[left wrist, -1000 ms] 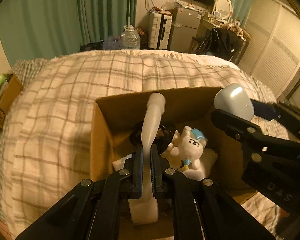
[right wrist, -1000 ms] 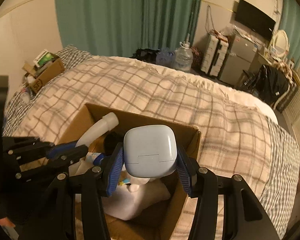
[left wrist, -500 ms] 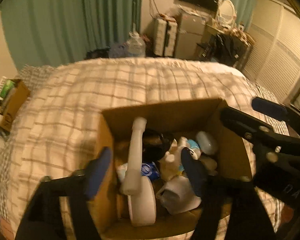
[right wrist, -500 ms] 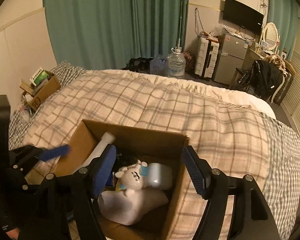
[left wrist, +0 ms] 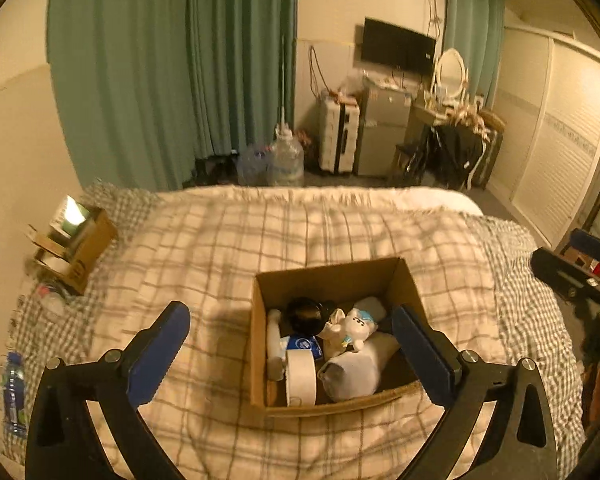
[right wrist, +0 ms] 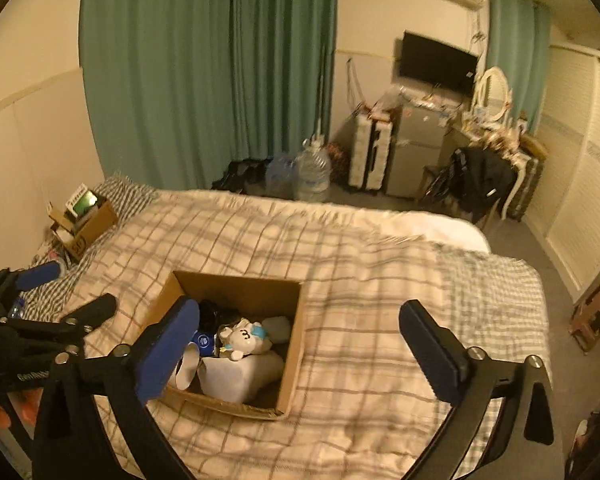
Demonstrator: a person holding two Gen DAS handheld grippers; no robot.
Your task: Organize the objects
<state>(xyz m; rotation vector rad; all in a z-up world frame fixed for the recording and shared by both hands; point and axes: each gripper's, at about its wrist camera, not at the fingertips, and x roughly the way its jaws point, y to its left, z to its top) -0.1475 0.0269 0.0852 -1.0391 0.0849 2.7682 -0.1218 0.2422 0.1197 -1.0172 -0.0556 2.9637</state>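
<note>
An open cardboard box [left wrist: 260, 344] [right wrist: 294, 344] sits on the plaid bed. It holds a white plush toy [left wrist: 356, 330] [right wrist: 246, 342], a white tube-shaped bottle [left wrist: 300, 376], a pale blue case [left wrist: 370, 306] [right wrist: 278, 326], a black round thing [left wrist: 304, 314], a blue packet [left wrist: 302, 344] and a white pillow-like bundle [right wrist: 240, 376]. My left gripper [left wrist: 292, 356] is open and empty, high above the box. My right gripper [right wrist: 300, 352] is open and empty, above the box's right side. The left gripper also shows in the right wrist view [right wrist: 72, 292].
A small cardboard box [left wrist: 76, 240] with papers sits at the bed's left edge. A water bottle [left wrist: 12, 392] lies lower left. Large water jugs [left wrist: 286, 160], a suitcase [left wrist: 338, 136], a small fridge and a dresser stand beyond the bed.
Both grippers opened and dropped their loads into the box: the left released the white bottle, the right the pale blue case. Both then pulled up and back from the box.
</note>
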